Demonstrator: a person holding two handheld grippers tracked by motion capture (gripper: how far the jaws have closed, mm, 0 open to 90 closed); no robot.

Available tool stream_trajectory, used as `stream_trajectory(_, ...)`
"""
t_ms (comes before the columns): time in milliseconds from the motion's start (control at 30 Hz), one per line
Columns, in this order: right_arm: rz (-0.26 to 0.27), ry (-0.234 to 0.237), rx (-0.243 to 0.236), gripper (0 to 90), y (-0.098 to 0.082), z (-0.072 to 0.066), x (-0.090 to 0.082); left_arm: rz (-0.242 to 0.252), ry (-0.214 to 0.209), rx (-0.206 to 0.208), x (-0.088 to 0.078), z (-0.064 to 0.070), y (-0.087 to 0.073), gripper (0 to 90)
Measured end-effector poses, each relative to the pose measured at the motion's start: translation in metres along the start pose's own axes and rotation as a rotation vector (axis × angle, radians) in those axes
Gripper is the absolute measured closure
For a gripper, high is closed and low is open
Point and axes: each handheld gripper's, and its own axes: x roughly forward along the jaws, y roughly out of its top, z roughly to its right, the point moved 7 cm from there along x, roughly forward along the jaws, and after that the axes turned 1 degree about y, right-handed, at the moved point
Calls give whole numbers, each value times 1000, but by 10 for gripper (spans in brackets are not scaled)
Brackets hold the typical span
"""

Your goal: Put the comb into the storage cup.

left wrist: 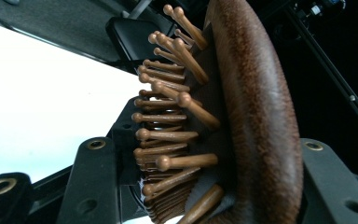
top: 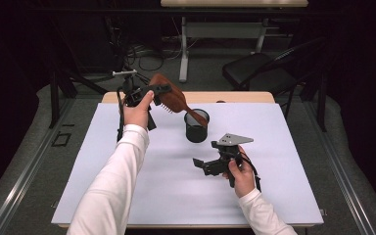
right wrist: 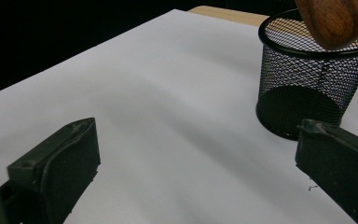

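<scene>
Left hand-held gripper (top: pixel 157 90) clamped on the paddle head of the wooden hairbrush (top: pixel 169 94), one jaw among the bristles and the other on the smooth back, as seen in the left gripper view (left wrist: pixel 242 121); brush held aloft and tilted, head high at the far left, handle sloping down toward the black mesh cup (top: pixel 196 126). Handle tip at or just over the cup's rim, the rounded wooden end (right wrist: pixel 331 18) hanging above the mesh opening (right wrist: pixel 307 88) in the right gripper view; hard to tell whether already inside or just above. Right hand-held gripper (top: pixel 206 165) idle, jaws spread wide with nothing between, hovering low over the white counter (top: pixel 127 186) on the near side of the cup, apart from it. Step in hand, by the look of it: feeding the brush handle-first into the cup. Next move likely calling for a steeper tilt so the handle drops straight down, then a gentle lowering before letting go; light cup apt to tip under an off-centre push, so steadying with the free right hand-held gripper possibly worthwhile
</scene>
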Motion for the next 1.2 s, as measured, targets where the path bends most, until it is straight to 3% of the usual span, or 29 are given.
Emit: stream_trajectory(1200,-3,3,-3,0,-1,0,0,67,95,39,19,-8,0,480)
